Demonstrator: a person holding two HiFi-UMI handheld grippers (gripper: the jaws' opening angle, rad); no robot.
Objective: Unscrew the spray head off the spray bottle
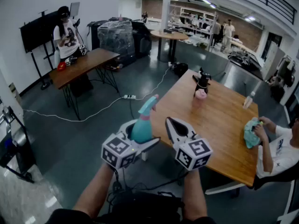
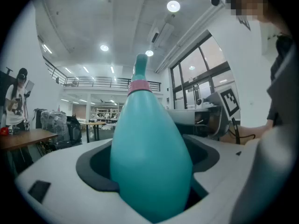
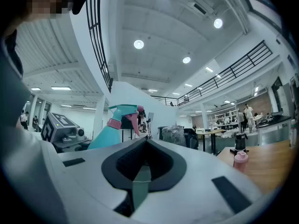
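Observation:
A teal spray bottle (image 1: 141,126) with a pink collar and teal spray head (image 1: 150,102) is held up off the table, tilted to the right. My left gripper (image 1: 140,136) is shut on its body, which fills the left gripper view as the bottle (image 2: 148,157) with the pink collar (image 2: 139,86) on top. My right gripper (image 1: 172,125) is just to the right of the bottle, shut and empty, its tips short of the spray head. In the right gripper view the spray head (image 3: 125,111) shows to the left beyond the closed gripper (image 3: 145,153).
A wooden table (image 1: 219,125) lies ahead on the right with a pink-lidded cup (image 1: 200,96) and a black appliance (image 1: 202,80) on it. A seated person's hand (image 1: 258,128) holds a teal cloth (image 1: 250,131) at its right edge. Another table (image 1: 81,65) and cables are on the left.

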